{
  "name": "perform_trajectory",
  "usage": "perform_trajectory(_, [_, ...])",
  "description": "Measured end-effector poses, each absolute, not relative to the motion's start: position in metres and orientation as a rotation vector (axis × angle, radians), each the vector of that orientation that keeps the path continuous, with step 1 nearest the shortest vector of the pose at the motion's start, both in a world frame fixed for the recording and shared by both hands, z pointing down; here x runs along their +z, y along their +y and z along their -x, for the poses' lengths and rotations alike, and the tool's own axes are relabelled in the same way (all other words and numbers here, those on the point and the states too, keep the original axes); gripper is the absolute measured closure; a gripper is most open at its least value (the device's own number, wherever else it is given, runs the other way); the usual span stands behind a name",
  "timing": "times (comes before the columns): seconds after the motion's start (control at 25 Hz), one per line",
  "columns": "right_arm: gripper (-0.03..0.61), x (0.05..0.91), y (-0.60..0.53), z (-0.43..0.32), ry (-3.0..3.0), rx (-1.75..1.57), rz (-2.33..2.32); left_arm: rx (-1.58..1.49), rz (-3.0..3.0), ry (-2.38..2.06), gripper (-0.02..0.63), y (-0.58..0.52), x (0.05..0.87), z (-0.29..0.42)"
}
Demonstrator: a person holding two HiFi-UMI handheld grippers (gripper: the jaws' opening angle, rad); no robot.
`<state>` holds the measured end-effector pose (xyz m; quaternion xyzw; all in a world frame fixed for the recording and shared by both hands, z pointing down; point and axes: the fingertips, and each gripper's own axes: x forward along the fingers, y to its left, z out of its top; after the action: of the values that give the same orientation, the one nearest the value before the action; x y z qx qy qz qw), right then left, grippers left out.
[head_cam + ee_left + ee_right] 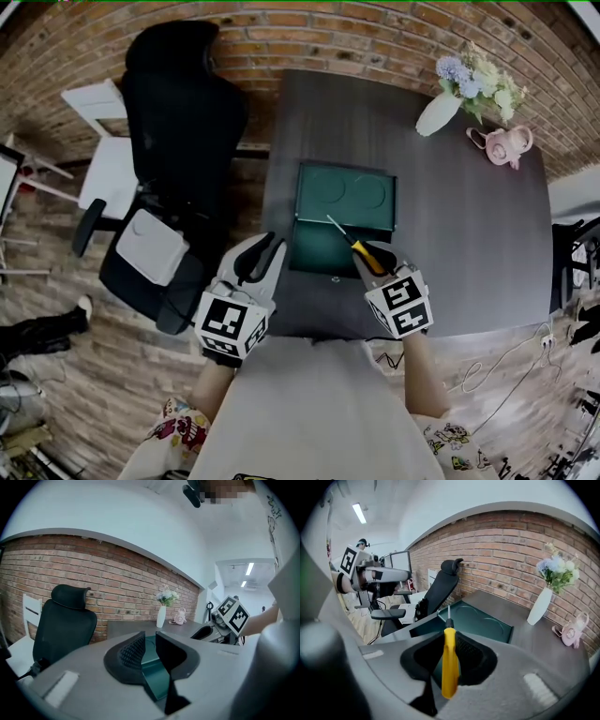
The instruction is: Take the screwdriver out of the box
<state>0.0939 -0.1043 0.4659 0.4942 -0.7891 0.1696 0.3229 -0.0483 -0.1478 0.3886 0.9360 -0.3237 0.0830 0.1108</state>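
Across the middle of the head view runs a dark table point(469, 234) against a brick wall, with a black office chair point(178, 122) at the left of the frame. At the table's centre sits an open green box point(319, 251), its lid point(342, 192) folded back toward the top of the frame. A white vase point(439, 112) of flowers and a pink ornament point(506, 145) stand at the upper right, well apart from the box. The left gripper point(264, 251) hovers at the box's lower left corner, its jaws only narrowly apart with nothing between them. The right gripper point(373, 255) hovers at the box's lower right corner, its jaws closed on the yellow handle of the screwdriver point(449, 663). The tool's long axis runs along the jaws, with the thin metal shaft pointing up and left over the box's edge. It appears to hang clear of the box rather than rest in it, so the right hand alone carries the coming move. How high the tip rides above the box floor is hard to judge, and the handle's gripped middle is hidden by the pads
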Motion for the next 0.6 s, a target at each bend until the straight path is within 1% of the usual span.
perform_trajectory(0.28, [0.499, 0.413, -0.098, -0.116, -2.180, 0.383, -1.458, 0.124, -2.759, -0.912, 0.546, -0.135, 0.372, 0.041])
perform_trajectory(0.6, [0.499, 0.362, -0.089, -0.139, -2.328, 0.244, -1.689, 0.079, -2.770, -0.924, 0.559, -0.128, 0.364, 0.042])
